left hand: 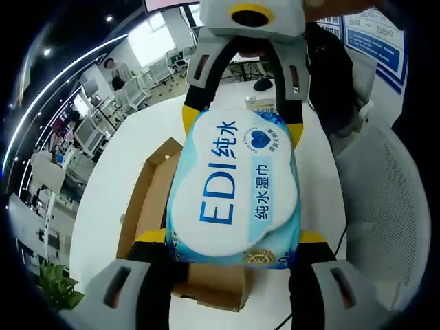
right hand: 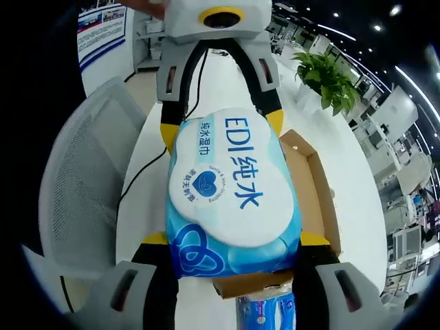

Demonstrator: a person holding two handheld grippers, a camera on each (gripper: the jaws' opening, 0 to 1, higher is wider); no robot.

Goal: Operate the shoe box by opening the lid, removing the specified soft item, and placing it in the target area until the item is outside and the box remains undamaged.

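My left tool (left hand: 234, 240) closed on one end of the wipes pack (left hand: 236, 192), my right tool (right hand: 232, 242) clamped on the opposite end, both tools facing each other, pack lifted between them

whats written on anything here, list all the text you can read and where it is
"EDI" on the wet wipes pack
"纯水" beside it on the same pack
"纯水湿巾" in smaller print, same pack
Small print around the blue heart logo: too small to read
Gold seal at the pack's edge: unreadable
Wall posters: blurred
Cardboard shoe box: no text visible
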